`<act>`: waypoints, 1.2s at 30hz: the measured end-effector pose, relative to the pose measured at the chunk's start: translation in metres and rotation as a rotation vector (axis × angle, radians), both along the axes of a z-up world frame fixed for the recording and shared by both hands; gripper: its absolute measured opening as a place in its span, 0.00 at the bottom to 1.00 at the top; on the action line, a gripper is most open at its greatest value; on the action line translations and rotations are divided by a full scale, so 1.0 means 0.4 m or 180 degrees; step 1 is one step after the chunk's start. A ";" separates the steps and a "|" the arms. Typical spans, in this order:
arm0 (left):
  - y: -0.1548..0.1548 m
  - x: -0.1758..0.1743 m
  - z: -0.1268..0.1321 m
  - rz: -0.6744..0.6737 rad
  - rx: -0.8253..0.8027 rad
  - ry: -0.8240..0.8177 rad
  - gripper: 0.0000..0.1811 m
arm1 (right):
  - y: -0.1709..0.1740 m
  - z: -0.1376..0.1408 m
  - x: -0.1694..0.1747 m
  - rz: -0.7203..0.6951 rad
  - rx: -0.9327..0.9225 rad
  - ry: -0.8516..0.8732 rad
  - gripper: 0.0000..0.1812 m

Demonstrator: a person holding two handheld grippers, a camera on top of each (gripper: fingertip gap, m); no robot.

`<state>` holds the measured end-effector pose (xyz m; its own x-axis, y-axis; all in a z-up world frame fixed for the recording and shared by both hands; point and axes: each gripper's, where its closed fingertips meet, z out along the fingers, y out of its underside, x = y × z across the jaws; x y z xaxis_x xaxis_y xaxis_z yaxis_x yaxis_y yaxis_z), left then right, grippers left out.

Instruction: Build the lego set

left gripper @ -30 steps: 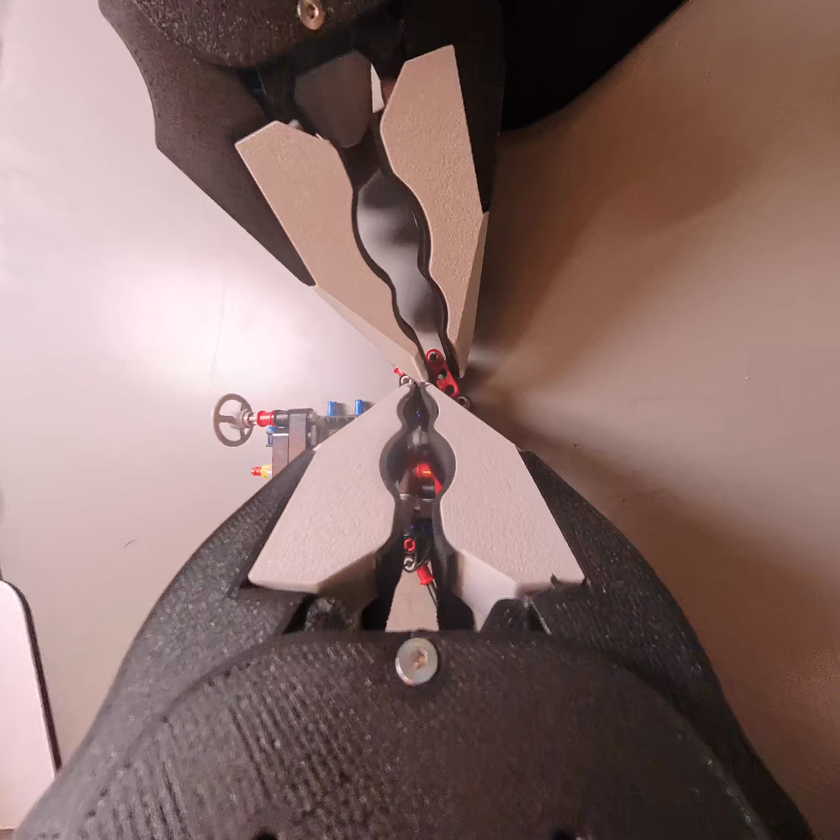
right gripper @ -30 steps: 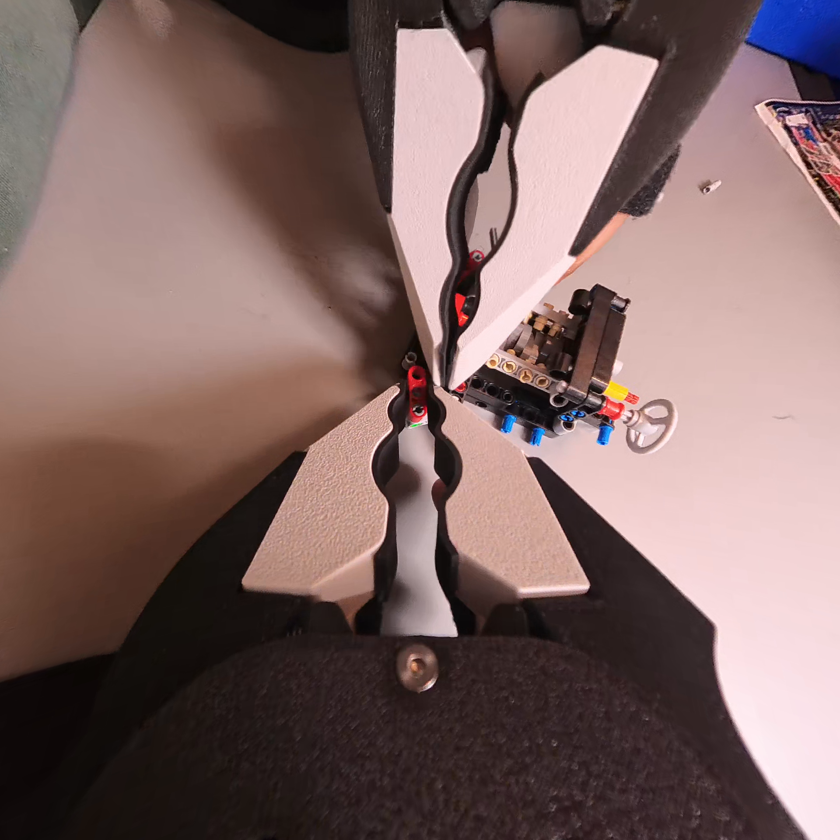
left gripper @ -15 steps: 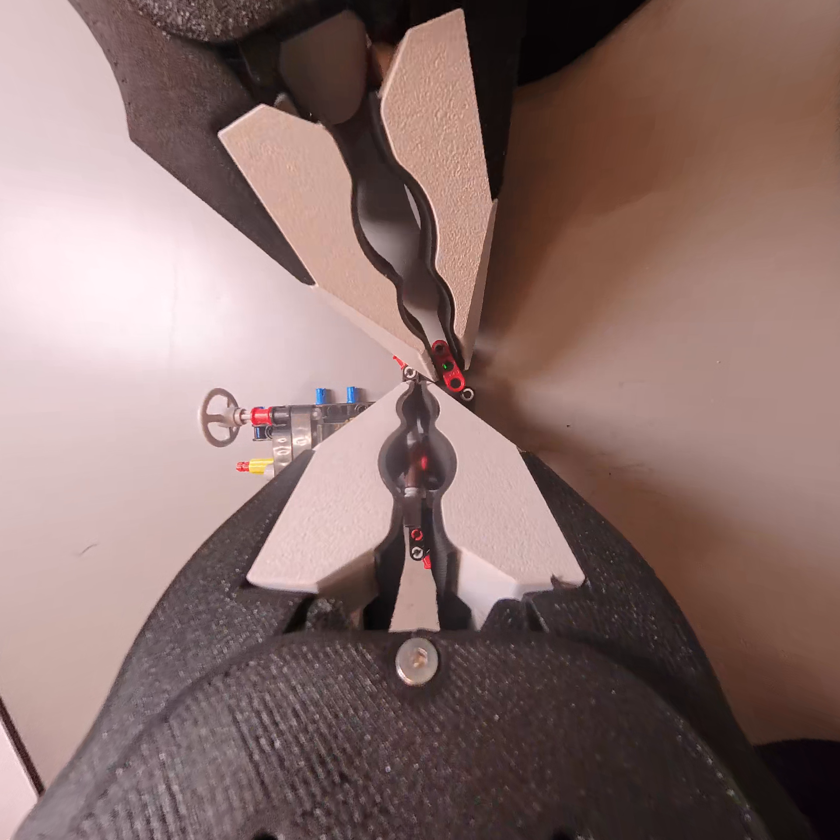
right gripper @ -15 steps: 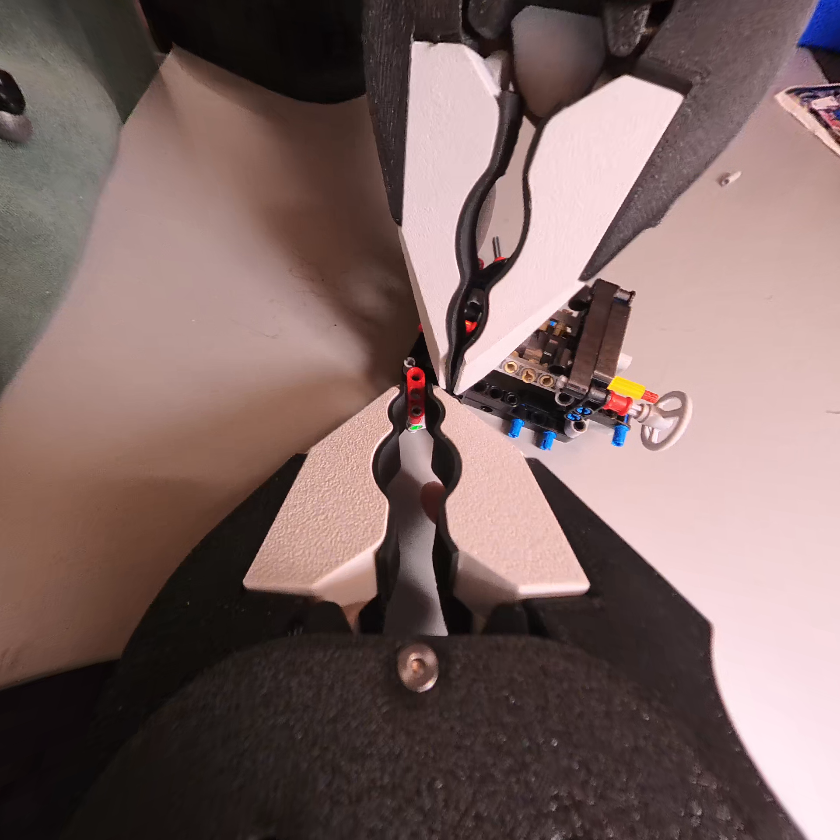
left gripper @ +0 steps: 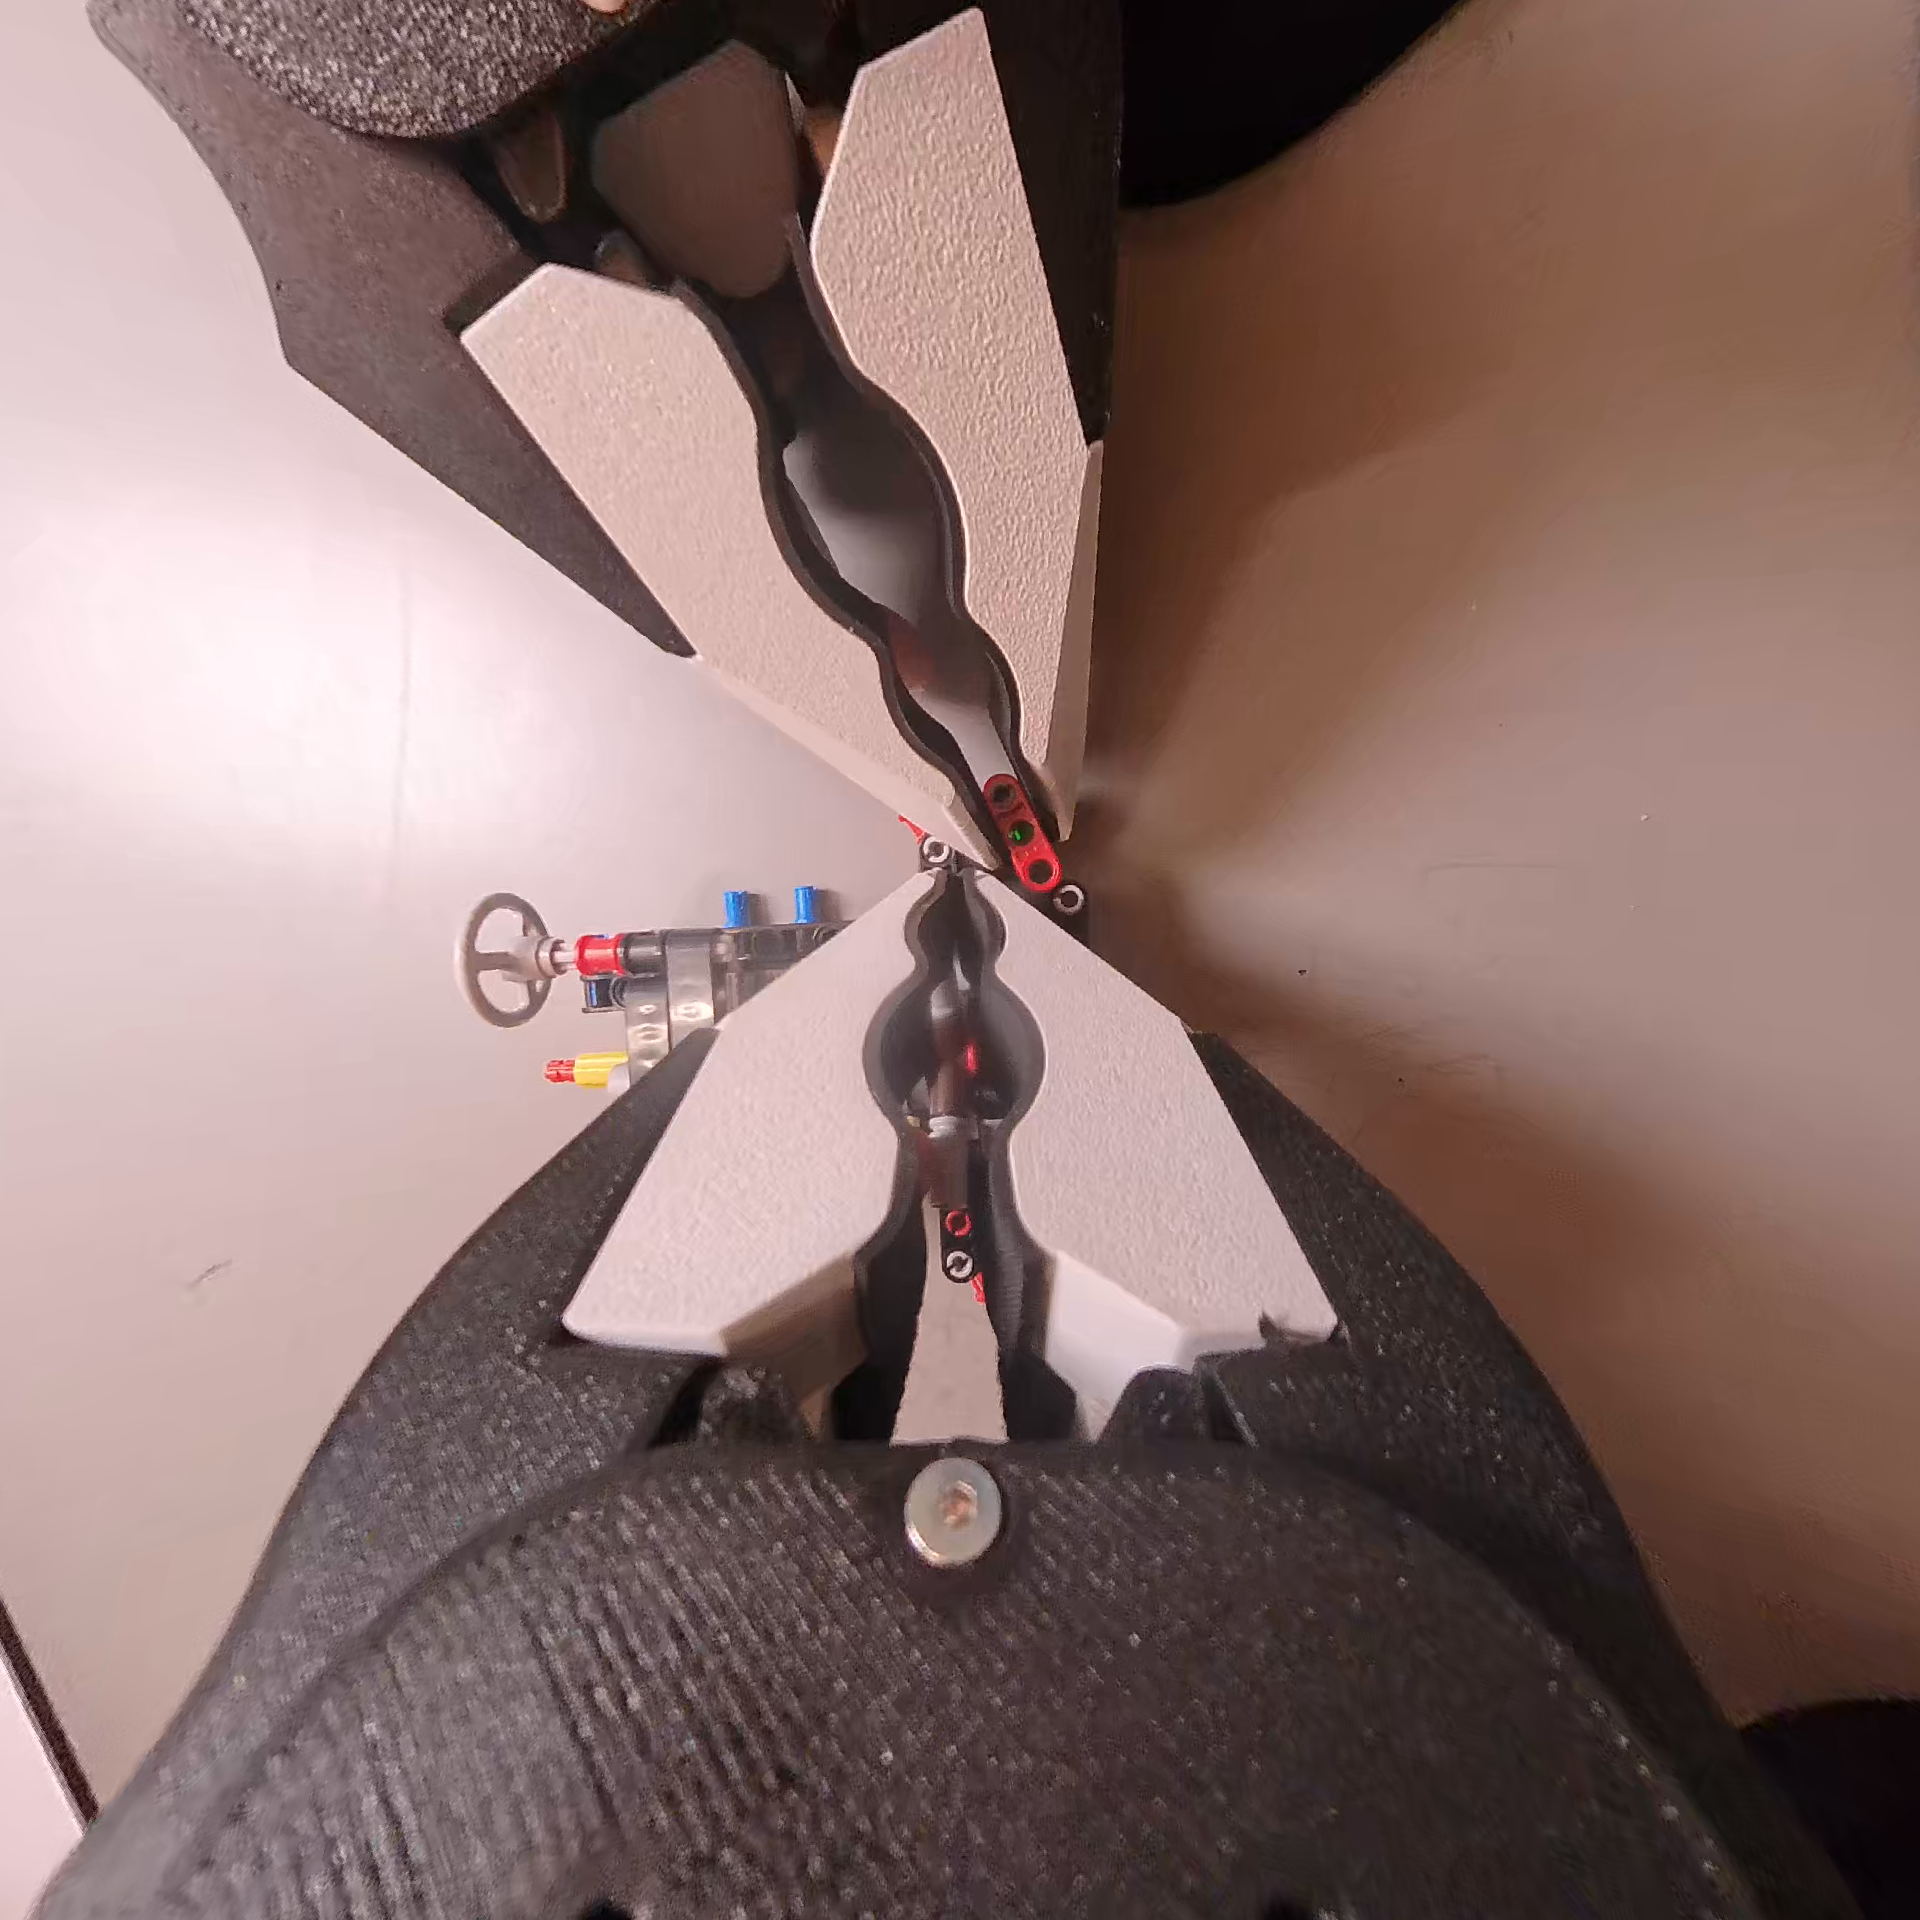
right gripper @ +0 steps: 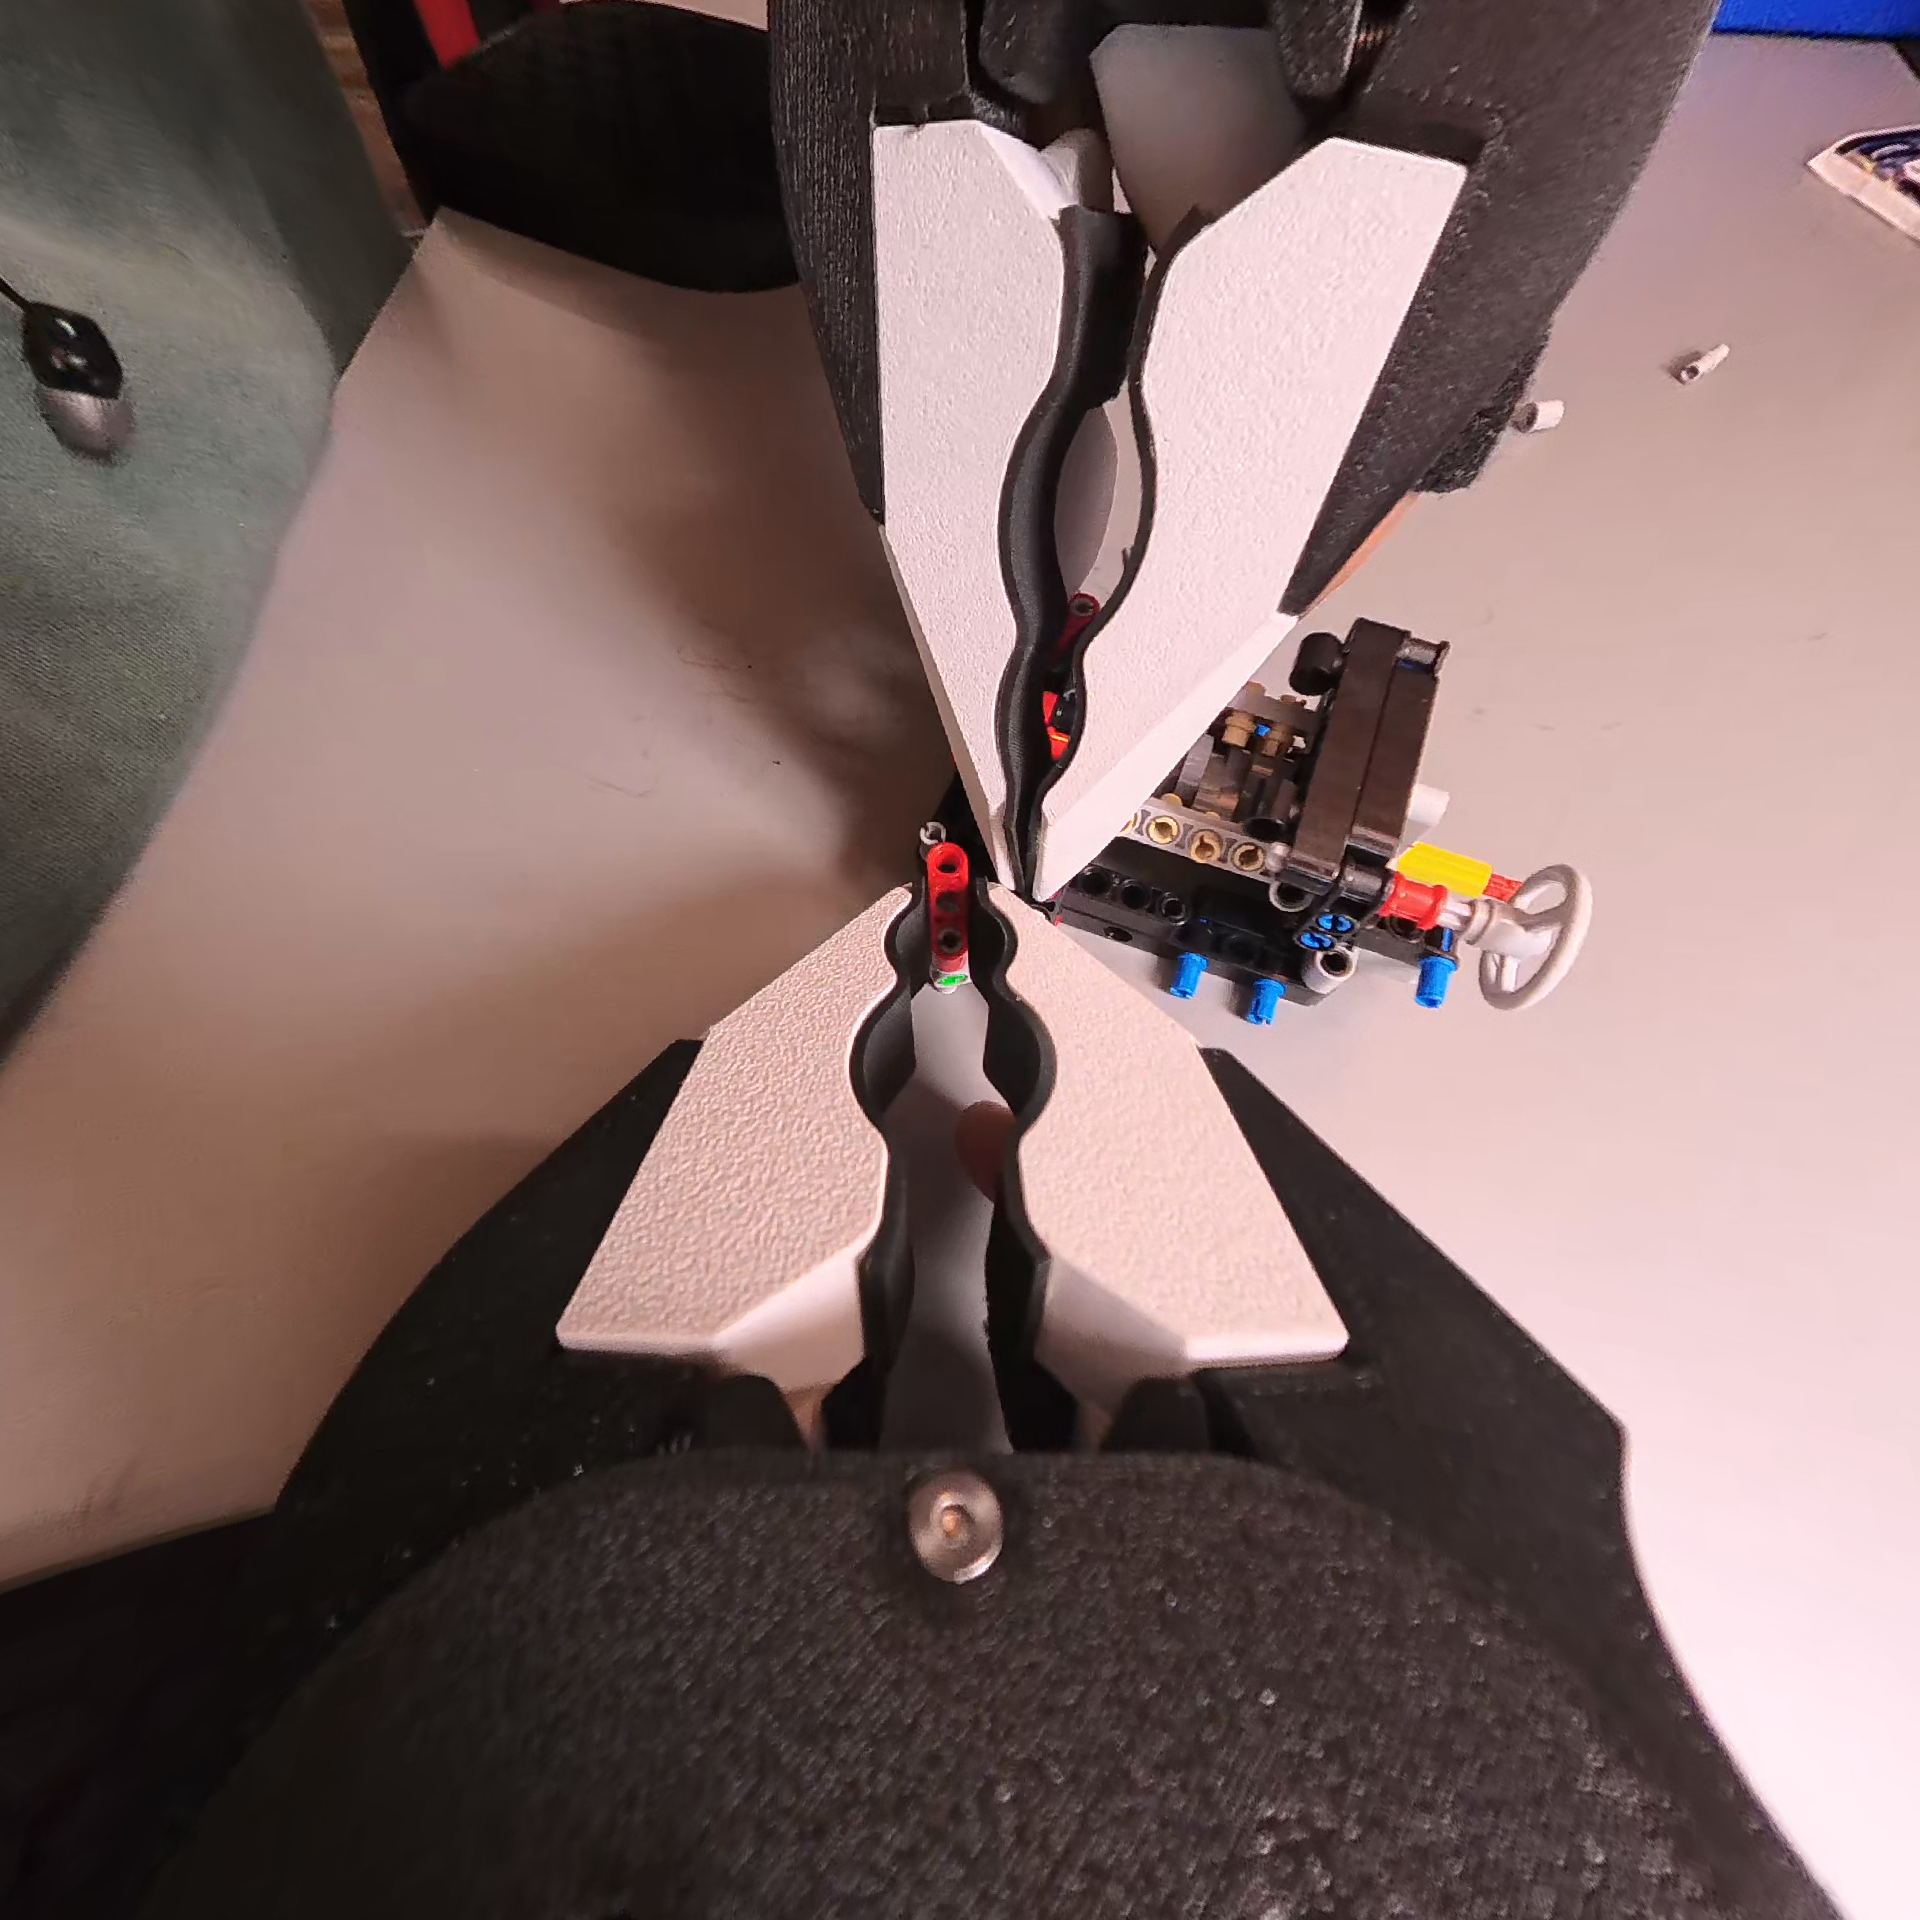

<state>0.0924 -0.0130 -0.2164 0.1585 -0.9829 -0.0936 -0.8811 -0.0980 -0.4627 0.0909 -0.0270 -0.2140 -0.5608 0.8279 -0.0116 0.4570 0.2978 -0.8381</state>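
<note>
My left gripper is shut on a small assembly of a grey axle with red and black pieces. My right gripper is shut on a short red beam with holes, which also shows in the left wrist view. The two grippers meet tip to tip above the table, and the red beam touches the end of the small assembly. The partly built black and grey Lego model with blue pins and a grey steering wheel rests on the table just behind the tips. It also shows in the left wrist view.
Two small grey loose pieces lie on the pale table past the model. A printed booklet sits at the far right edge. A dark chair and grey-green fabric are beyond the table's left edge.
Both grippers have stayed tip to tip with the same hold on their pieces. They have shifted and tilted slightly, so the model sits a little differently in each view.
</note>
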 end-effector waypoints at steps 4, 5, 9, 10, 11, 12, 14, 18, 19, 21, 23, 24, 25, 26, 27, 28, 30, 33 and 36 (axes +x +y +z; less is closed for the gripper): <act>-0.001 0.002 0.000 -0.0011 -0.0025 -0.0008 0.00 | 0.000 -0.001 0.002 0.0003 0.0031 -0.0001 0.03; -0.001 0.002 0.000 -0.0015 -0.0032 -0.0015 0.00 | 0.000 0.000 0.003 0.0002 0.0053 0.0002 0.03; -0.002 0.003 0.001 -0.0019 -0.0065 -0.0041 0.00 | 0.000 0.002 0.003 0.0003 0.0117 0.0021 0.03; -0.001 0.004 0.001 -0.0018 -0.0073 -0.0042 0.00 | 0.000 0.002 0.003 0.0002 0.0112 0.0028 0.03; -0.001 0.004 0.001 -0.0012 -0.0087 -0.0047 0.00 | -0.001 0.002 0.004 0.0005 0.0095 0.0025 0.03; -0.001 0.004 0.002 -0.0003 -0.0101 -0.0053 0.00 | 0.000 0.003 0.004 0.0005 0.0089 0.0032 0.03; -0.002 0.005 0.001 -0.0013 -0.0101 -0.0025 0.00 | -0.001 0.003 0.004 0.0010 0.0082 0.0030 0.03; -0.002 0.004 0.003 0.0021 -0.0149 -0.0085 0.00 | -0.001 0.005 0.004 0.0009 0.0099 0.0050 0.03; -0.002 0.004 0.003 0.0022 -0.0154 -0.0083 0.00 | -0.001 0.006 0.004 0.0011 0.0113 0.0052 0.03; -0.003 0.000 -0.002 0.0033 -0.0184 -0.0034 0.00 | -0.001 0.010 0.004 0.0009 0.0079 0.0083 0.04; -0.003 0.003 -0.001 0.0032 -0.0183 -0.0032 0.00 | 0.002 0.190 -0.007 -0.0016 -0.0536 0.0890 0.03; -0.003 0.002 -0.001 -0.0002 -0.0121 0.0032 0.00 | 0.017 0.170 -0.005 -0.0053 -0.0309 0.0776 0.03; -0.003 0.002 0.000 -0.0013 -0.0083 0.0085 0.00 | -0.001 0.097 0.003 0.0035 -0.0135 0.0421 0.03; -0.003 0.002 0.000 0.0021 -0.0131 0.0083 0.00 | -0.026 0.061 0.007 0.0107 -0.0113 0.0286 0.03; -0.003 0.003 0.000 0.0066 -0.0183 0.0050 0.00 | -0.029 0.065 0.007 0.0094 -0.0133 0.0336 0.03; -0.001 0.005 0.000 0.0087 -0.0161 0.0031 0.00 | -0.023 0.092 0.012 0.0071 -0.0196 0.0448 0.03; 0.000 0.007 0.002 0.0103 -0.0104 0.0016 0.00 | -0.004 0.120 0.016 -0.0027 -0.0148 0.0550 0.03; 0.007 0.013 0.028 0.0220 -0.0098 -0.0215 0.05 | -0.005 0.100 0.017 -0.0070 -0.0097 0.0490 0.03; 0.013 -0.006 0.078 0.0434 -0.0030 -0.0604 0.12 | 0.022 0.115 0.033 -0.0222 -0.0121 0.0536 0.03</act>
<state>0.0900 -0.0077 -0.1852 0.3037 -0.9519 -0.0403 -0.7567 -0.2153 -0.6173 0.1043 -0.0182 -0.1680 -0.4986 0.8656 0.0454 0.3277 0.2368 -0.9146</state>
